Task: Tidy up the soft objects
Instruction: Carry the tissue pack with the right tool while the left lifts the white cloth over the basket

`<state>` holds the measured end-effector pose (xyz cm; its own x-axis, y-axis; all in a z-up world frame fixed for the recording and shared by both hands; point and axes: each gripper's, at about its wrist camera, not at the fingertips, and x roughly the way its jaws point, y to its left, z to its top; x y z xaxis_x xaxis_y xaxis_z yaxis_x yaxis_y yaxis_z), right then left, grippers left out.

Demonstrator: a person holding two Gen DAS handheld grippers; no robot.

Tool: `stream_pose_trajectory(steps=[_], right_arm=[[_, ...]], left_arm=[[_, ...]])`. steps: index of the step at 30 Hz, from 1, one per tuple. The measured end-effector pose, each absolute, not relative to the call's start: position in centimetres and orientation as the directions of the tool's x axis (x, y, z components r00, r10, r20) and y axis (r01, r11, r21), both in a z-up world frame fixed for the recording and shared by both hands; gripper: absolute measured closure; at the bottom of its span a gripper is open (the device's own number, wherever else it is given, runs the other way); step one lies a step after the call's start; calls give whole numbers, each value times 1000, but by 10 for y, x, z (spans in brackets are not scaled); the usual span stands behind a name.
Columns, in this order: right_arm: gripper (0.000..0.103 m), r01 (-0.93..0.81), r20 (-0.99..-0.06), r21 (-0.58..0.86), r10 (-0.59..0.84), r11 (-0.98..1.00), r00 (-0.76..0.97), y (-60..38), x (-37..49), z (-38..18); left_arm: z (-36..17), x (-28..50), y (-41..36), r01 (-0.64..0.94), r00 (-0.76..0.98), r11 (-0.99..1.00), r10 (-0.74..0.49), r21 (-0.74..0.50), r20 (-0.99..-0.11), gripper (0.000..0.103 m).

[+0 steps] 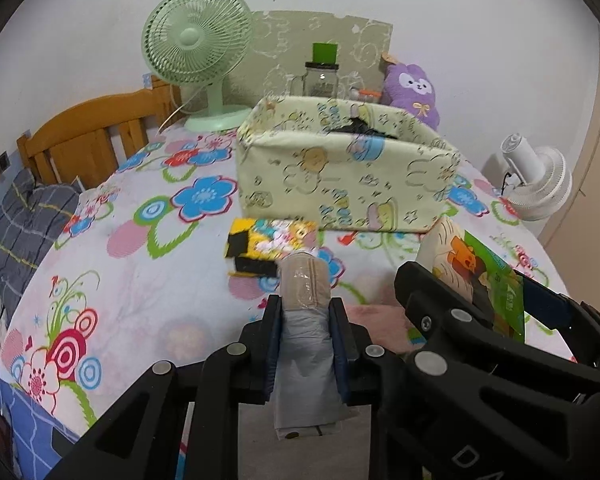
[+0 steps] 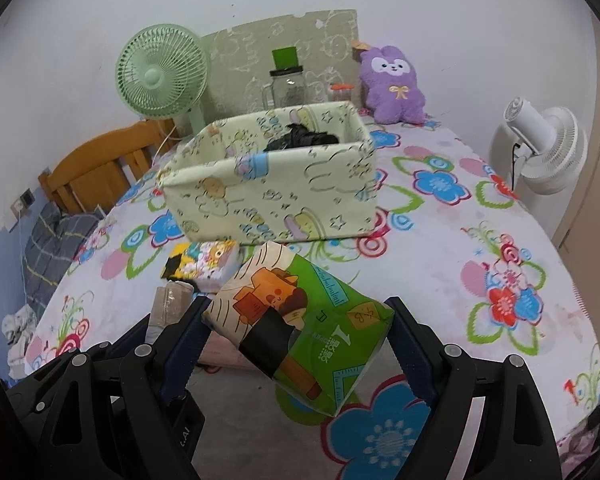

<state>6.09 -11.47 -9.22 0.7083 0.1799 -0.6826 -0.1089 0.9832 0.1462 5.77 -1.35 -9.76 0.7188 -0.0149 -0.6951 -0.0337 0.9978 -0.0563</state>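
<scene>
My left gripper (image 1: 306,320) is shut on a grey and beige roll (image 1: 304,304) and holds it above the bed. My right gripper (image 2: 298,320) is shut on a green tissue pack (image 2: 300,320) with a cartoon print and black tape; the pack also shows in the left wrist view (image 1: 472,276). A pale yellow fabric box (image 2: 268,184) stands ahead on the flowered bedspread (image 2: 500,240), with a black soft item (image 2: 300,140) inside. It also shows in the left wrist view (image 1: 340,172). A small yellow cartoon pack (image 1: 272,244) lies in front of the box.
A green fan (image 1: 196,48), a glass jar (image 1: 320,80) and a purple plush (image 1: 412,88) stand behind the box by the wall. A white fan (image 2: 540,148) stands at the right. A wooden headboard (image 1: 92,136) and grey plaid bedding (image 1: 24,224) lie left.
</scene>
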Motion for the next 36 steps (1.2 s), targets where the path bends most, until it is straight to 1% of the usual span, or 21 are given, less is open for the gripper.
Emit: stream_pose_trajectory(steps=[24,36], right_arm=[[16,-74,-578,113,126,991,807,-138,66,-2],[16,-76,-543,100,118,992,831,-134,83,22]], left_arm=[[-11,68,-35,31,808,999,-50,-41,-587,81],[10,86,-32,53,833,997,-74,-54,-549,81]])
